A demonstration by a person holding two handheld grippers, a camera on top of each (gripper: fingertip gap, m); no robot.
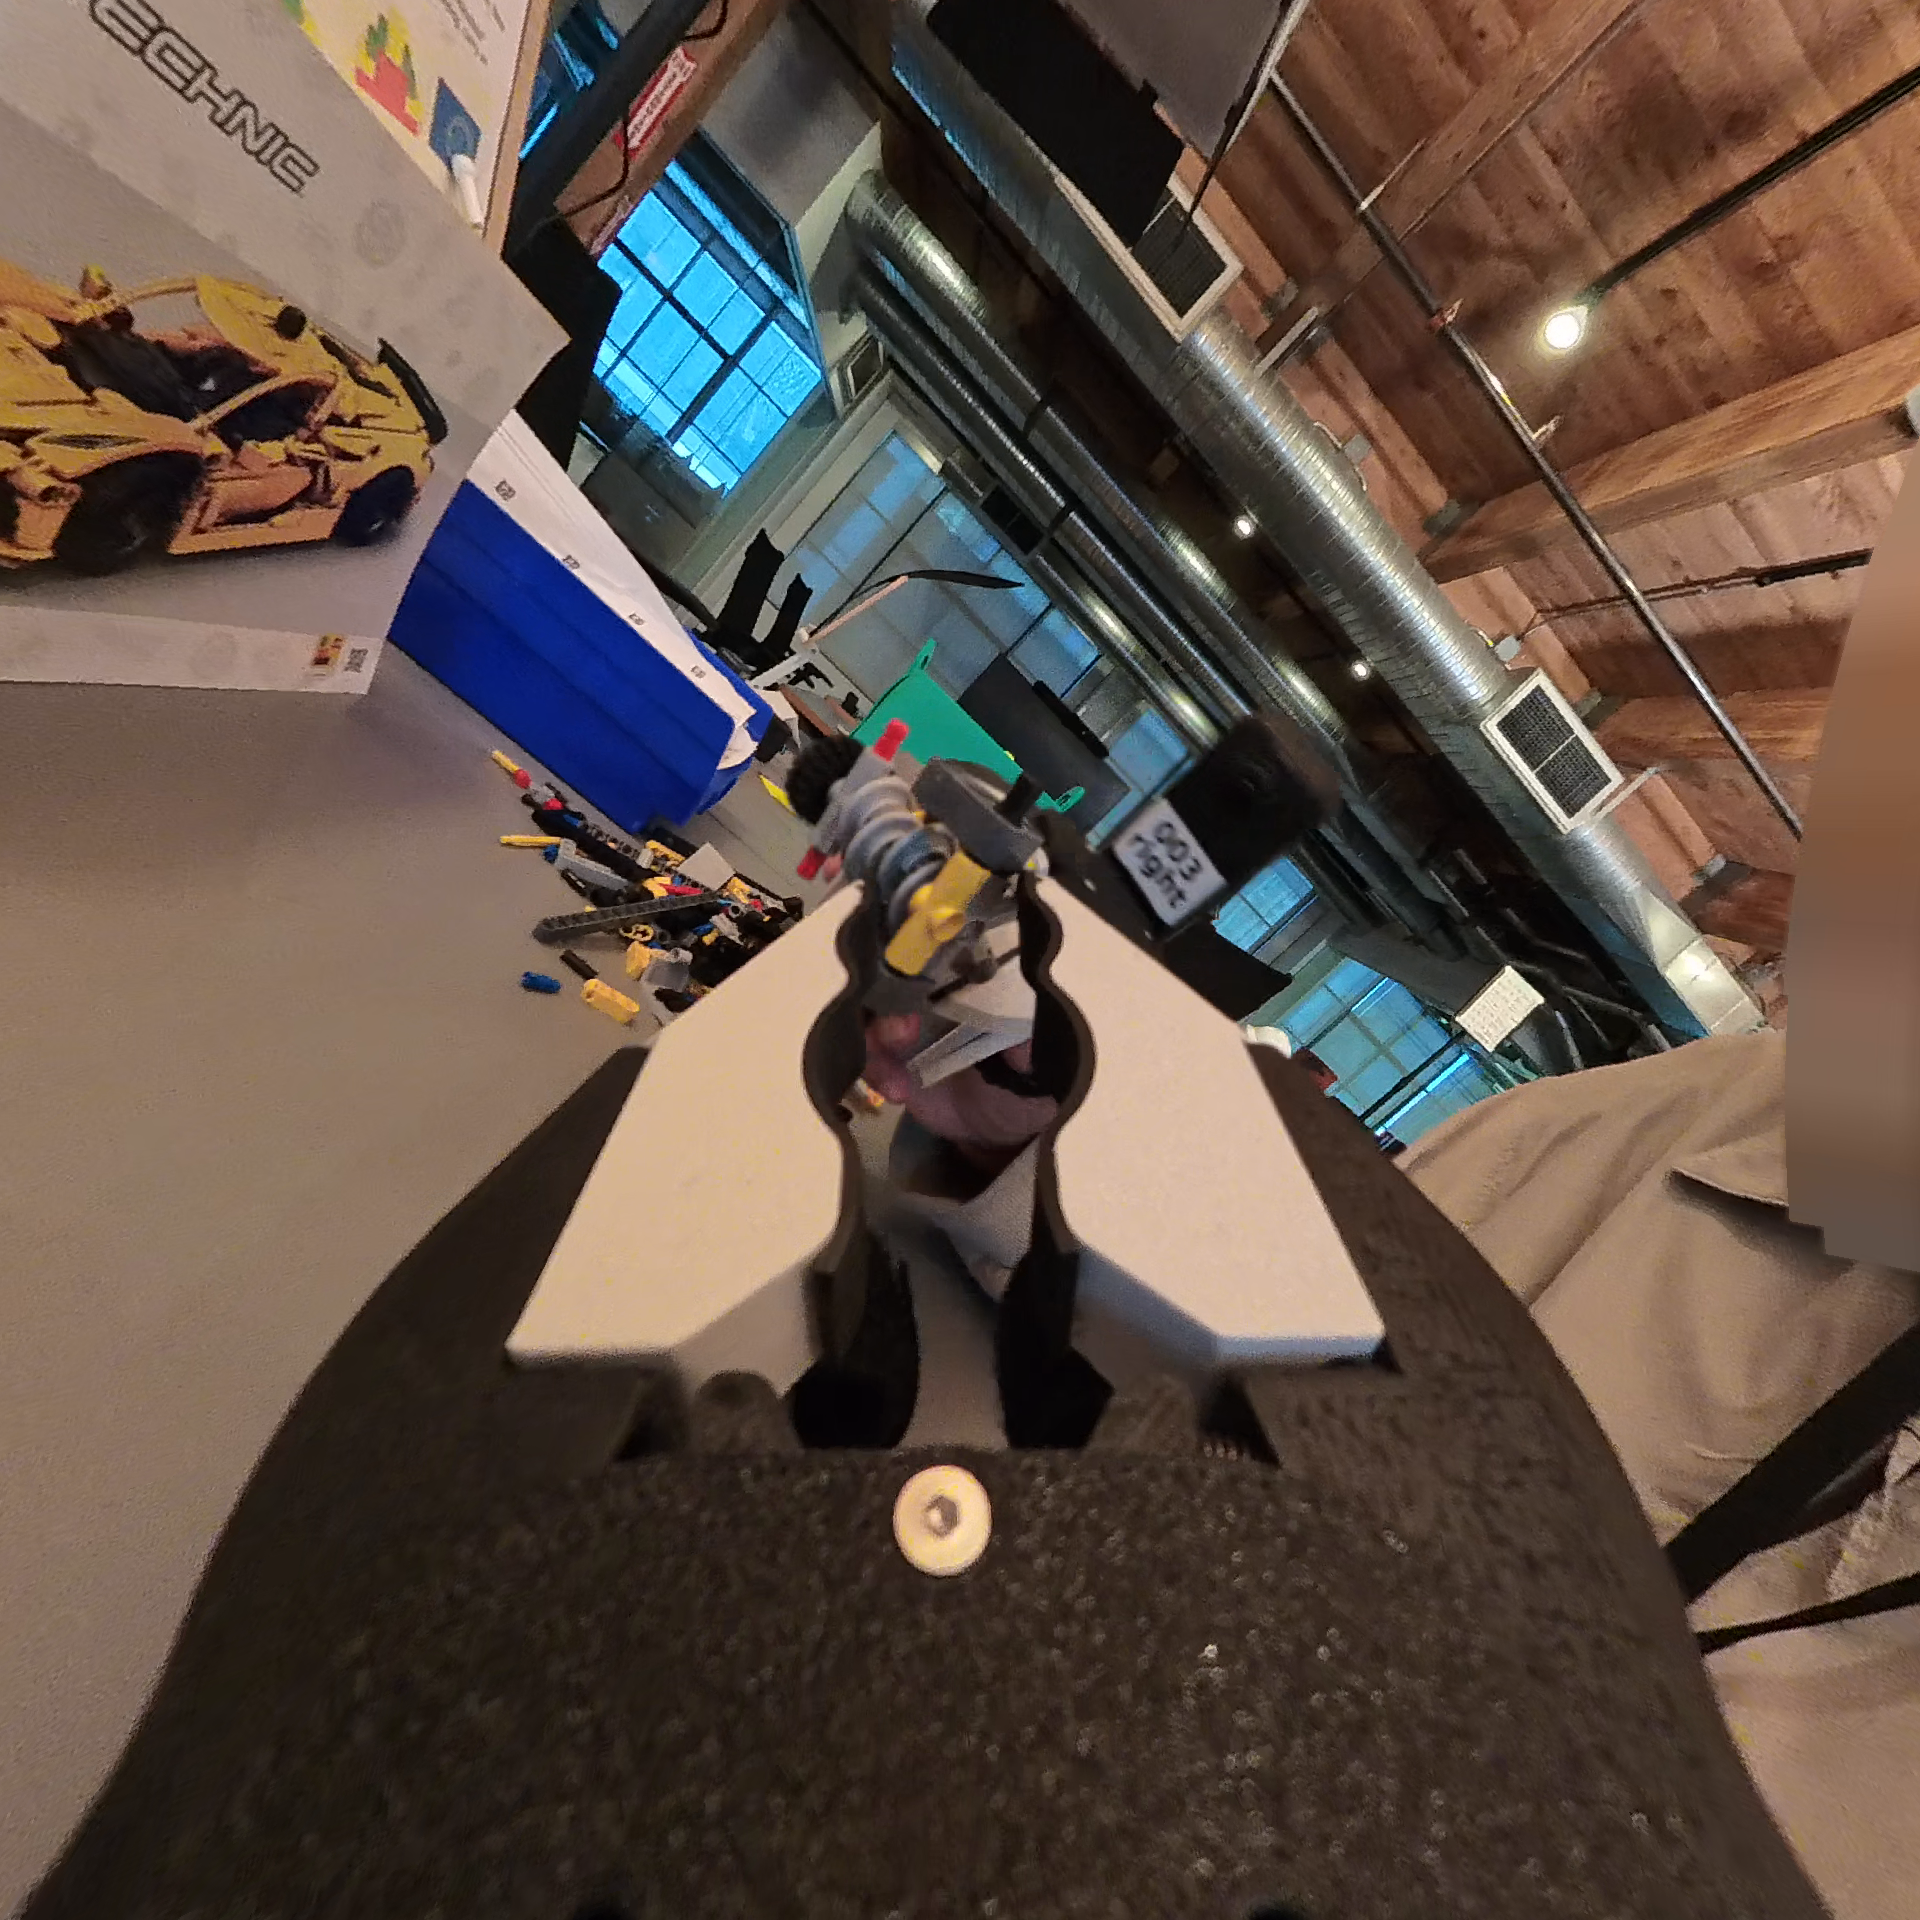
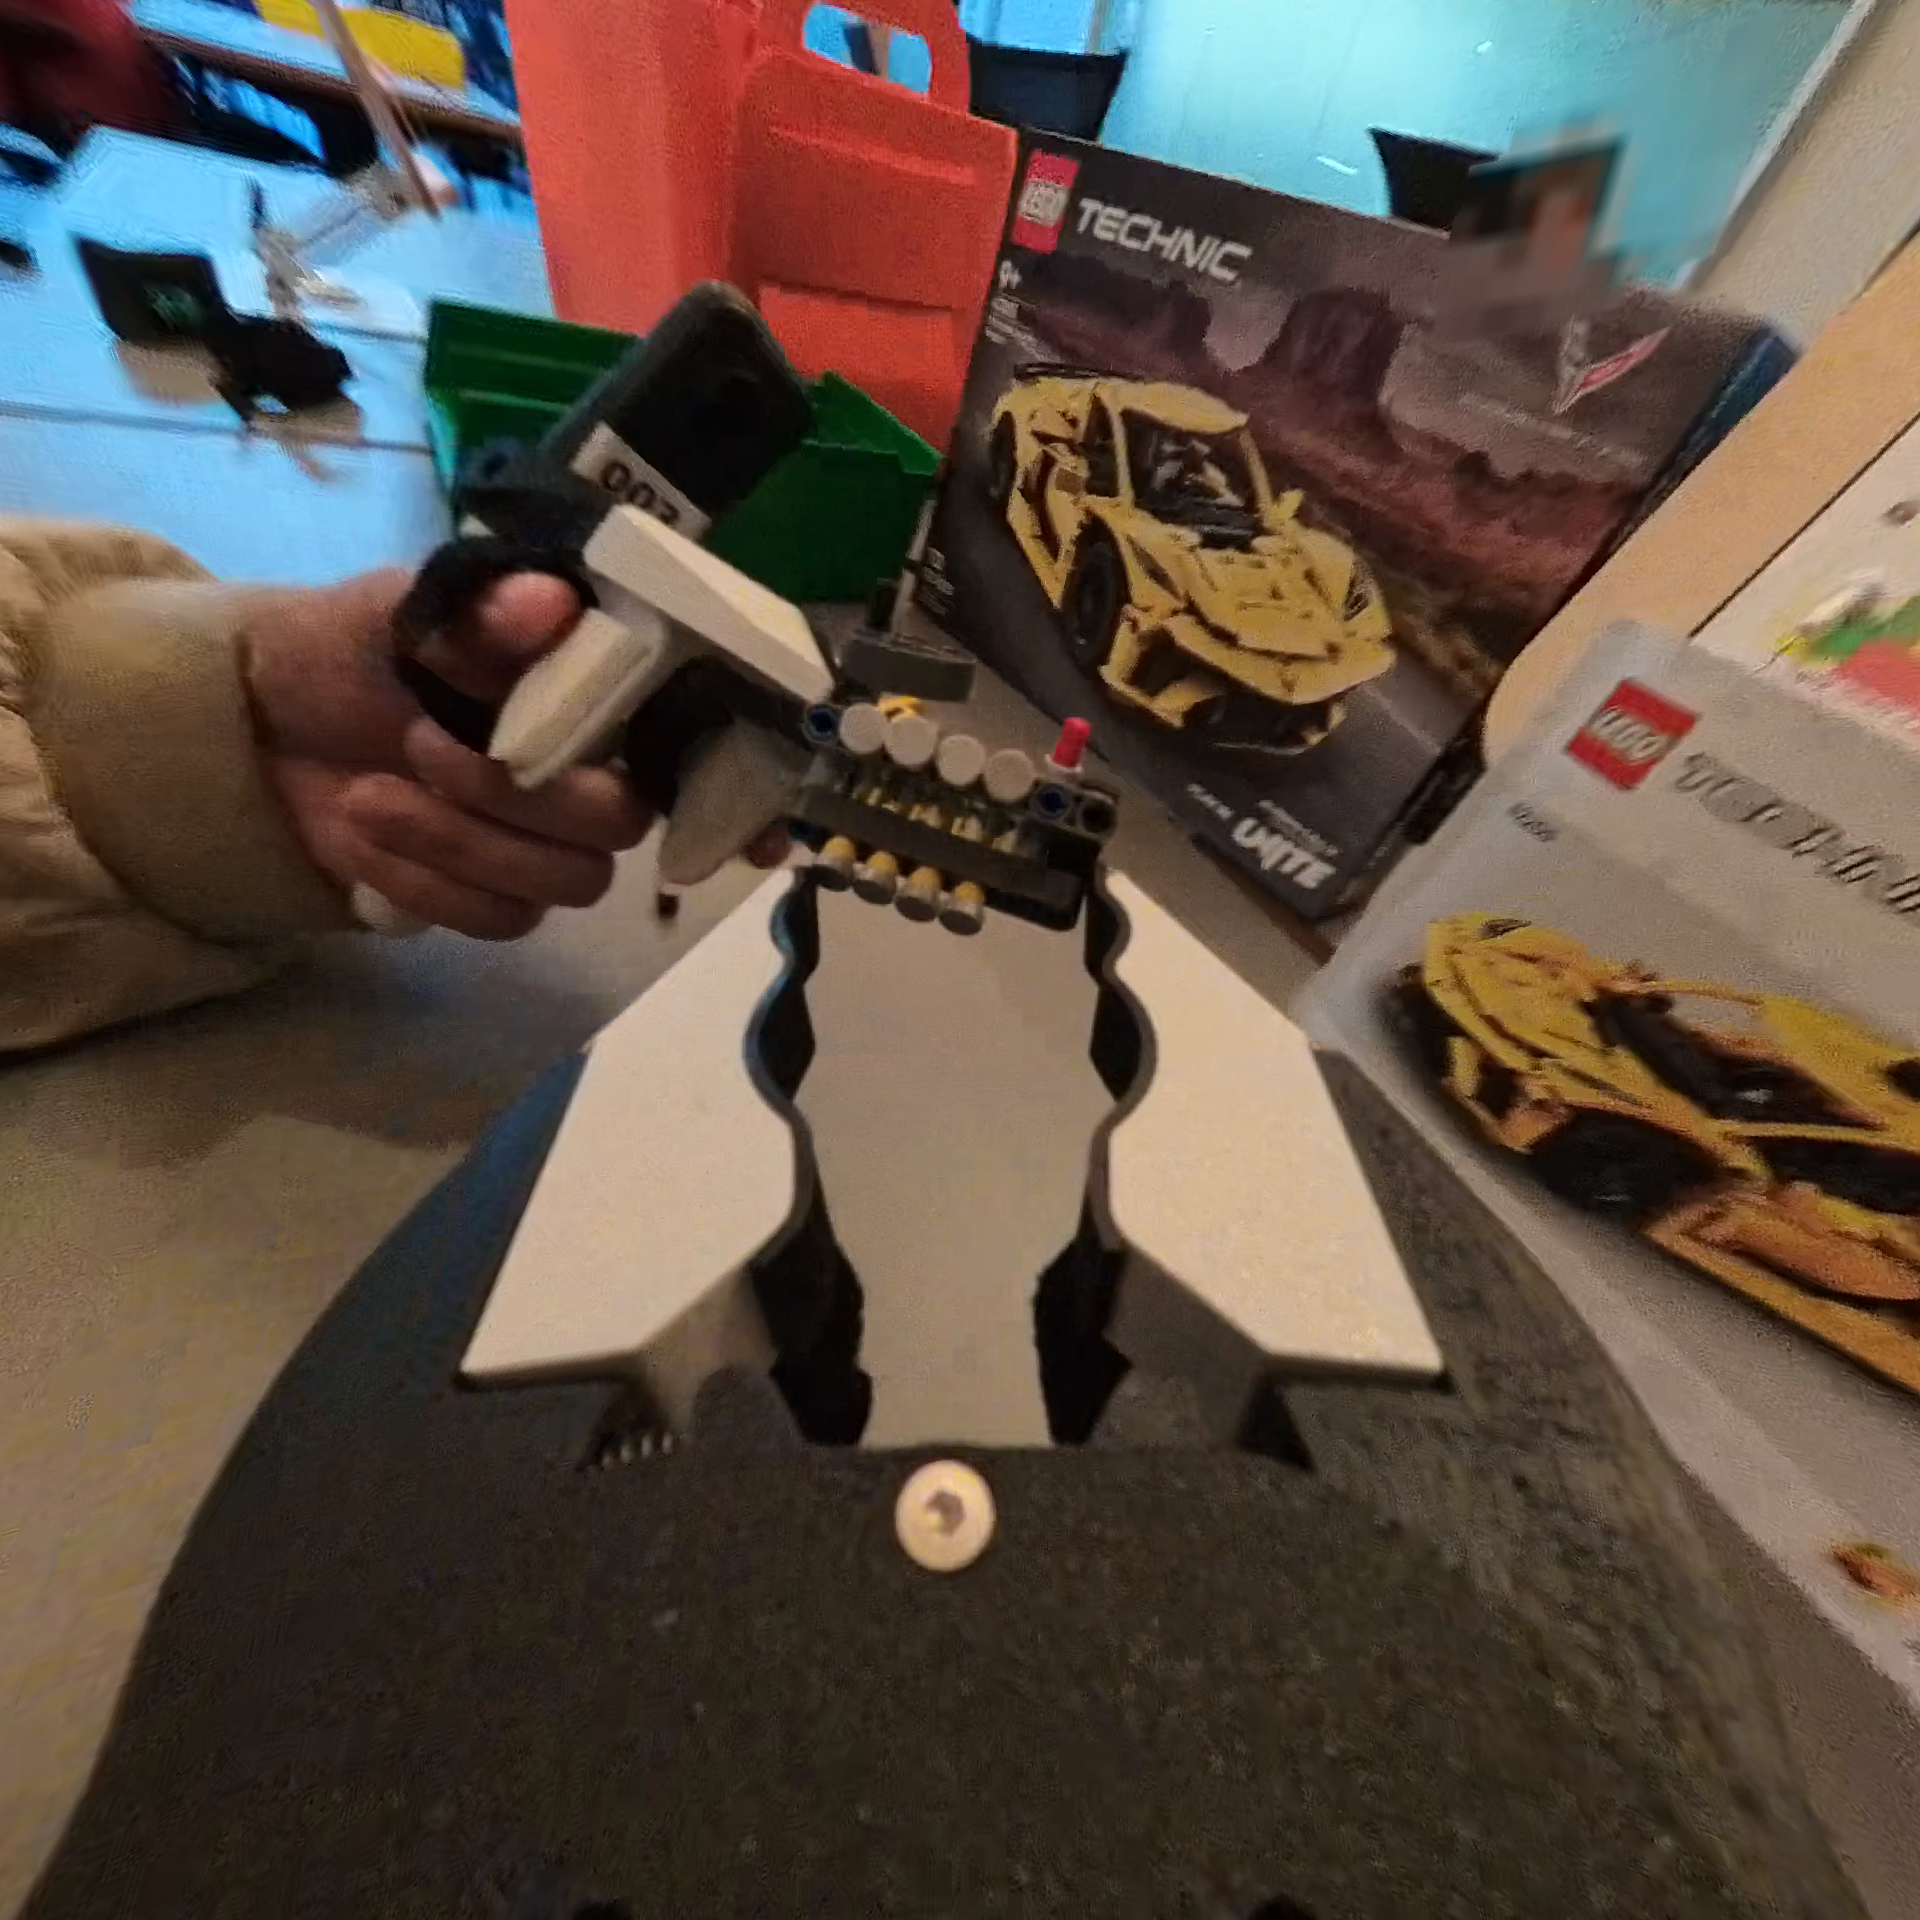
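Observation:
A small brick-built engine block (image 1: 914,862) with grey round caps, yellow parts and red pins is held up above the grey table (image 1: 208,1039). My left gripper (image 1: 940,904) is shut on one end of it. In the right wrist view the block (image 2: 951,810) lies crosswise just past my right gripper (image 2: 940,904), whose jaws stand wide apart with a tip near each end of the block. I cannot tell whether they touch. The left gripper (image 2: 800,758), in a person's hand (image 2: 447,769), holds the block from the left. The right gripper (image 1: 1174,852) shows behind the block.
A pile of loose bricks (image 1: 655,914) lies on the table by a blue bin (image 1: 561,675). An instruction booklet (image 2: 1662,1039) lies at the right, a set box (image 2: 1299,520) stands behind, with a green bin (image 2: 810,499) and an orange bag (image 2: 790,208).

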